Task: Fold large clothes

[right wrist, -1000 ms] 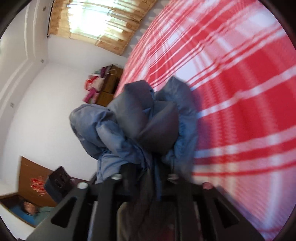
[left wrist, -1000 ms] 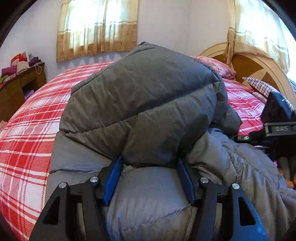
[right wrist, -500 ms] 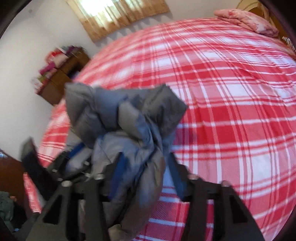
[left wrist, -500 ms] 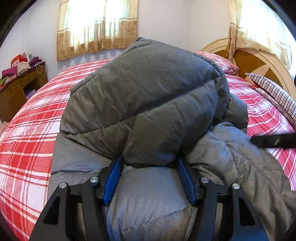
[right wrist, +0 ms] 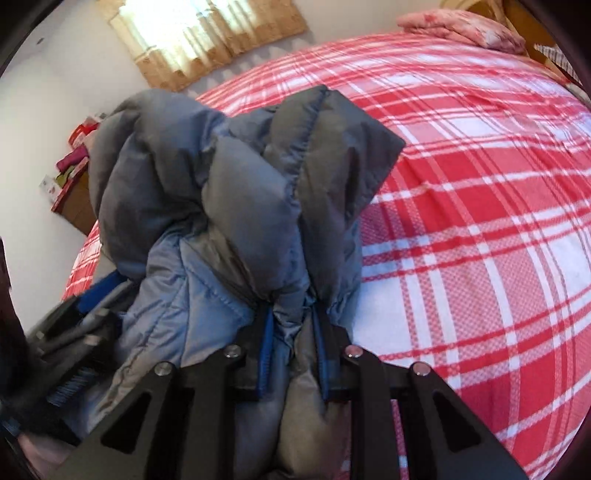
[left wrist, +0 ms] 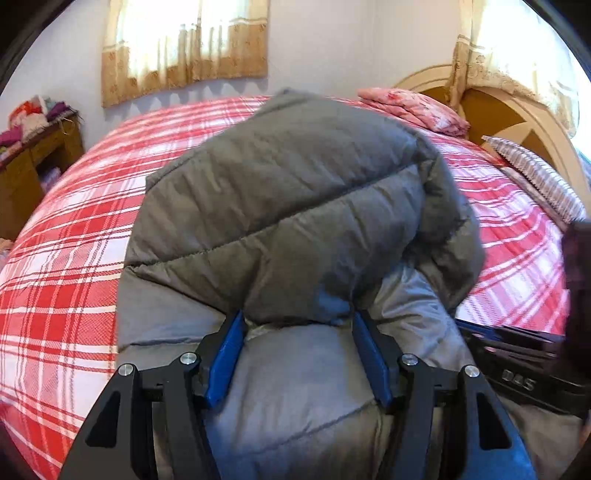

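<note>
**Both claws clamped on grey puffer jacket, over plaid bed**

Left wrist view, L to R: far left, a wooden dresser (left wrist: pixel 35 162) w/ piled clothes on top, against the wall. Curtained window (left wrist: pixel 184 48) above the far edge of the bed. Red-and-white plaid bedspread (left wrist: pixel 66 266) fills the scene. Centre: grey quilted puffer jacket (left wrist: pixel 288 206), a thick padded fold standing up from the left gripper (left wrist: pixel 297 332). Its blue pads (left wrist: pixel 227 354) sit fairly wide apart and press into a bulky wad of the jacket on both sides – gripping it, not loose. Far right: pink floral pillow (left wrist: pixel 417 109), then a striped pillow (left wrist: pixel 535 177) by the arched wooden headboard (left wrist: pixel 517 122). At the right edge, near, part of the other gripper's black body shows, blurred.

Right wrist view, L to R: left gripper's blue pad and black frame at the near left, blurred. Jacket (right wrist: pixel 240 177) bunched in folds, stitched seam edge on top, rising from the right gripper (right wrist: pixel 293 332). Jaws narrow and closing, pads squeezed on a thin gather of jacket fabric betw. them. Right of that, open bedspread (right wrist: pixel 480 221); pink pillow (right wrist: pixel 461 24) at the far right.
</note>
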The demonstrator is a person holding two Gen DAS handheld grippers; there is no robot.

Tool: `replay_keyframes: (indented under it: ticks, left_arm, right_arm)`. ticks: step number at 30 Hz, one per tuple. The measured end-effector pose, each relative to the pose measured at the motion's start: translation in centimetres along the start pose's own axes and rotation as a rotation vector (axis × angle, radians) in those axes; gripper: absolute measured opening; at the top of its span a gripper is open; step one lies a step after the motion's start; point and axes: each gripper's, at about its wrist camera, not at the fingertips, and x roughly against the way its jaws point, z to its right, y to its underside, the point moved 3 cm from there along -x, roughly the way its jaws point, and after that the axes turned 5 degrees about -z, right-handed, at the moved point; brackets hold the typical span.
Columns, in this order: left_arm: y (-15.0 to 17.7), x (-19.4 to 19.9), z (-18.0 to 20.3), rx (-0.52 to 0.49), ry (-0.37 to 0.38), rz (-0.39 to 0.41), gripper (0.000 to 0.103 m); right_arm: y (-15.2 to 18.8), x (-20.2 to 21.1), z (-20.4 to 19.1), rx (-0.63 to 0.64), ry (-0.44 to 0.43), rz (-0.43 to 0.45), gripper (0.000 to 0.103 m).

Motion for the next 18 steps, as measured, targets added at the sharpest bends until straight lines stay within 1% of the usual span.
replay_keyframes:
  ticks: [1, 3, 4, 6, 8, 10, 11, 14, 15, 16, 18]
  left_arm:
    - [-0.3, 0.8, -0.4, 0.002, 0.007, 0.005, 0.062]
    - [-1.0, 2.2, -1.5, 0.016, -0.006, 0.034, 0.062]
    - [-1.4, 2.8, -2.3, 0.035, -0.007, 0.043, 0.062]
    - [-2.2, 3.6, -3.8, 0.089, 0.018, 0.058, 0.062]
    - [-2.8, 4.0, -5.1, 0.13, 0.035, 0.071, 0.062]
    - [-3.3, 4.0, -6.1, 0.159, 0.023, 0.087, 0.062]
    - [-3.5, 3.9, -6.5, 0.174, 0.022, 0.09, 0.062]
    - [-3.9, 3.3, -6.8, 0.185, 0.011, 0.081, 0.062]
    - [-3.9, 3.2, -6.6, 0.179, 0.001, 0.084, 0.062]
    - [-4.1, 3.2, -6.7, 0.172, -0.013, 0.088, 0.062]
    - [-4.3, 3.0, -7.0, 0.163, -0.024, 0.082, 0.062]
  right_arm:
    - [-0.2, 0.2, 0.2, 0.013, -0.016, -0.003, 0.024]
    - [-0.4, 1.0, 0.3, 0.039, -0.034, -0.005, 0.027]
    - [-0.6, 1.6, 0.5, 0.046, -0.046, -0.004, 0.027]
    - [-1.1, 3.3, 1.1, 0.044, -0.061, 0.018, 0.027]
    - [-2.0, 5.1, 1.5, 0.042, -0.06, 0.055, 0.036]
    - [-3.0, 6.7, 1.6, 0.049, -0.064, 0.085, 0.062]
    - [-3.7, 7.2, 1.6, 0.053, -0.063, 0.095, 0.066]
    - [-6.0, 7.3, 1.1, 0.067, -0.055, 0.099, 0.066]
    - [-6.5, 6.9, 0.9, 0.072, -0.053, 0.091, 0.065]
    - [-7.3, 5.8, 0.7, 0.078, -0.04, 0.064, 0.065]
    - [-8.1, 3.3, 0.3, 0.085, -0.014, 0.02, 0.056]
